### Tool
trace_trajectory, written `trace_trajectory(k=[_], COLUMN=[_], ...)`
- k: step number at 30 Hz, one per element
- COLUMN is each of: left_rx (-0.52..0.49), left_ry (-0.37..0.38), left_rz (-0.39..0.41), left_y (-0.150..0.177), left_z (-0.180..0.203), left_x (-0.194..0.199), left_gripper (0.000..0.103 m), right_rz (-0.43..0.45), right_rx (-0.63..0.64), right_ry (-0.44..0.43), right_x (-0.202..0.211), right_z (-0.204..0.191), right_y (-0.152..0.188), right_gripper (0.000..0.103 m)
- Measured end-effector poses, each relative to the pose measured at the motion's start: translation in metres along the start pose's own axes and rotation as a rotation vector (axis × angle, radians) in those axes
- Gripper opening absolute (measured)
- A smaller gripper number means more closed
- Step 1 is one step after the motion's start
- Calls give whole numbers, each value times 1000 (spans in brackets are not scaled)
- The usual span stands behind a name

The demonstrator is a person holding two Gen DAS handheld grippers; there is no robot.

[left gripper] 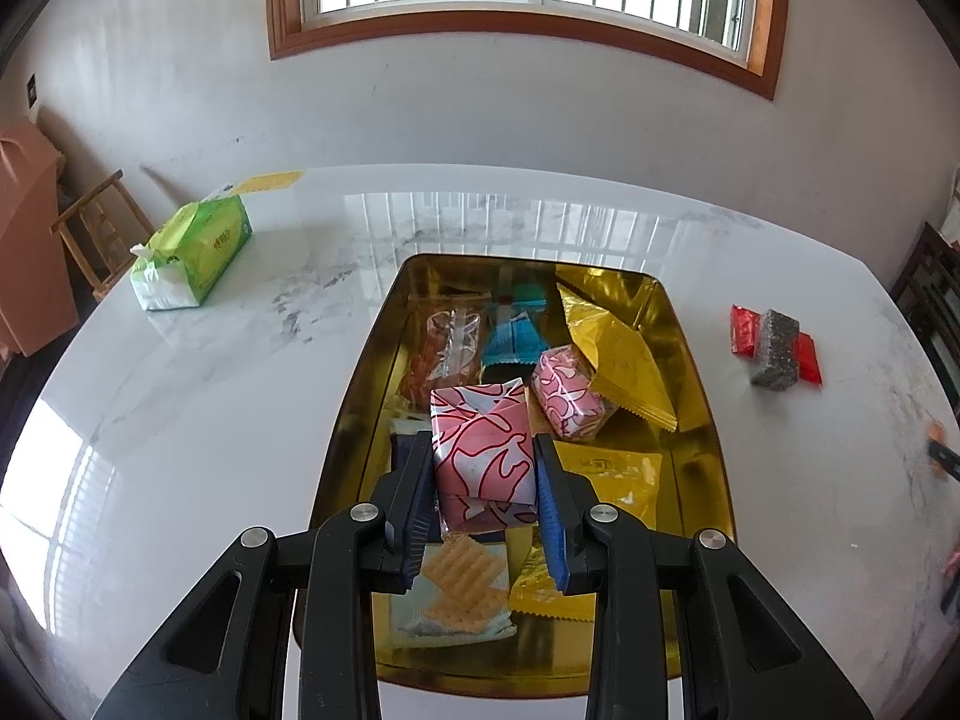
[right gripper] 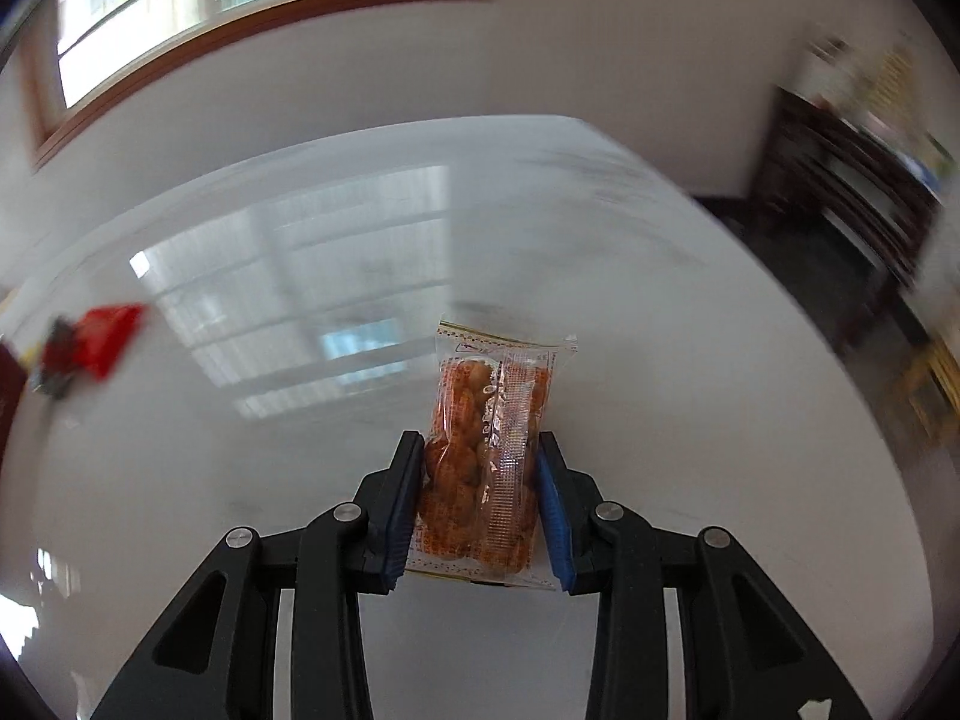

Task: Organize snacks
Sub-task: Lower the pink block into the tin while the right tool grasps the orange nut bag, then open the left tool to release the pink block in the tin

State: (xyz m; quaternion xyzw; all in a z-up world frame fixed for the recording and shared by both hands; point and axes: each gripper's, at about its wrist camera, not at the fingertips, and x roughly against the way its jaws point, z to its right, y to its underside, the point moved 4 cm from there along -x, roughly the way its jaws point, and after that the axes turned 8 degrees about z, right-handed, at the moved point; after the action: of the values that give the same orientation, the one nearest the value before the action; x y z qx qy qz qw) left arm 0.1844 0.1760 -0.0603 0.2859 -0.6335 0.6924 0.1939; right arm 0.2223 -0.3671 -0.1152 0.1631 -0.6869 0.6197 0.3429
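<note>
In the left wrist view my left gripper is shut on a pink-and-white wrapped snack block, held over a gold tin tray. Inside the tray lie a second pink block, a gold foil pack, a blue pack, a clear pack of orange snacks, a yellow pack and a cracker pack. In the blurred right wrist view my right gripper is shut on a clear pack of orange snacks, above the white marble table.
A green tissue pack lies at the table's far left. A red wrapper with a grey speckled bar across it lies right of the tray; the red wrapper also shows blurred at the right view's left edge. Dark furniture stands beyond the table.
</note>
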Motion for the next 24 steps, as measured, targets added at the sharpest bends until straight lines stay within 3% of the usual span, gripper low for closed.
trace_trajectory(k=[5, 24], left_rx=[7, -8], left_ry=[-1, -36], left_rz=[-8, -42], left_y=[1, -23], left_z=[-2, -10], left_x=[-9, -52], left_gripper=[32, 32], right_rz=[4, -6], right_rx=[-162, -113], right_ry=[61, 81], right_x=[5, -2], right_z=[63, 57], right_y=[3, 2], right_gripper=[33, 34])
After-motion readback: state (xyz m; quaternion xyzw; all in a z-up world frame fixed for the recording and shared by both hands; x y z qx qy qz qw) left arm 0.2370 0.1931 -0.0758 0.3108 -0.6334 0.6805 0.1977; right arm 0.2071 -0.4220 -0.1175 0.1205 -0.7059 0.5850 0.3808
